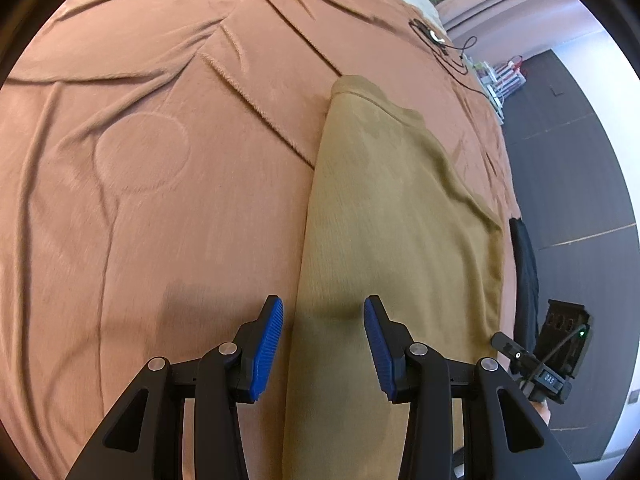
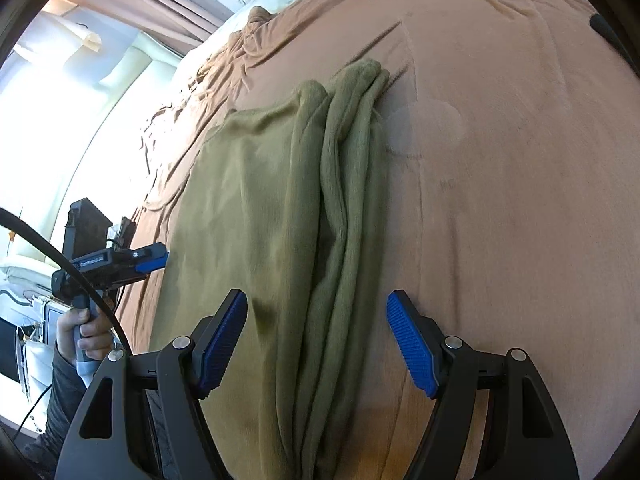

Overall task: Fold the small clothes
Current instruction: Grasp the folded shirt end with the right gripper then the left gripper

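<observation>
Both left gripper [image 1: 323, 344] and right gripper [image 2: 316, 340] are hovering, jaws spread and empty, over the olive knit garment [image 2: 260, 200] on the bed blanket [image 2: 500, 200]; bunched right-hand folds are risking slumping apart.

The garment [image 1: 392, 216] is matt olive knit cloth, finely ribbed, bunched in soft folds at twelve o'clock in the right wrist view. The bed cover [image 1: 160, 160] is brown plush fleece, napped. Both tongs [image 1: 323, 340] [image 2: 316, 340] are matt black plastic with ridged blue pads [image 1: 268, 344] and shiny metal pins.
</observation>
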